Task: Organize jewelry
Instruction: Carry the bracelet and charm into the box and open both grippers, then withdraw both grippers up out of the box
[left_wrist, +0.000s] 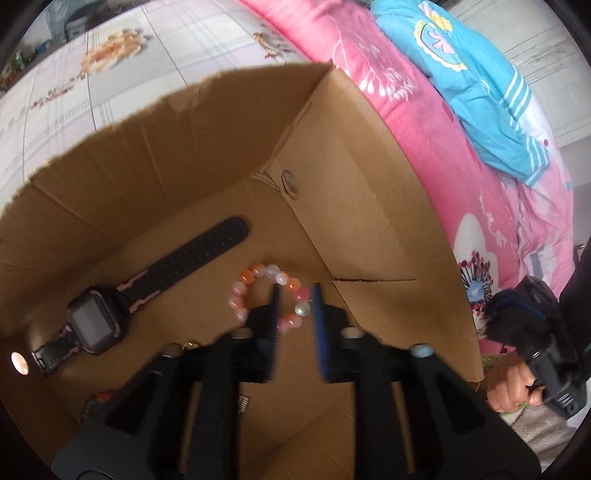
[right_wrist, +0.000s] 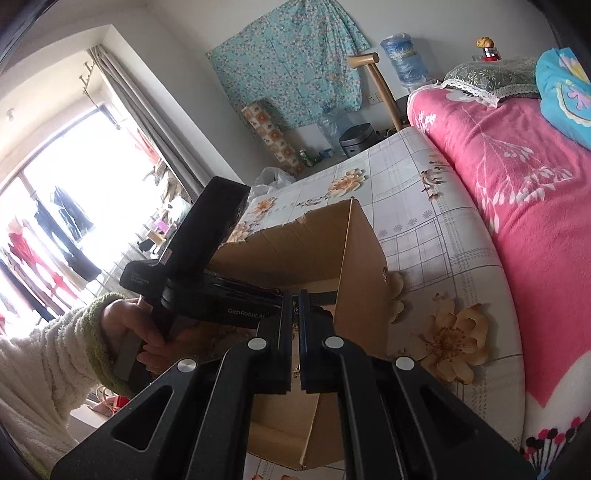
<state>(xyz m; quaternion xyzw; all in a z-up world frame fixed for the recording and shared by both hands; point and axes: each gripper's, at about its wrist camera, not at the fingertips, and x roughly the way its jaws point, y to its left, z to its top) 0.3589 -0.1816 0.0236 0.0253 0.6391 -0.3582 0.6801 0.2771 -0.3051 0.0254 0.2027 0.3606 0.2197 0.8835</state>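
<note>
An open cardboard box stands on the bed. On its floor lie a bracelet of pink, orange and white beads and a black watch with a long strap. My left gripper points down into the box just over the bracelet's right side. Its jaws stand apart and the pads press on nothing. My right gripper hangs at the box's near wall. It is shut, with a thin chain showing in the slit between its pads.
A coin and small bits lie at the box's left edge. A pink blanket and a blue cloth are piled to the right of the box. A flowered sheet covers the bed. A sleeved hand holds the left gripper.
</note>
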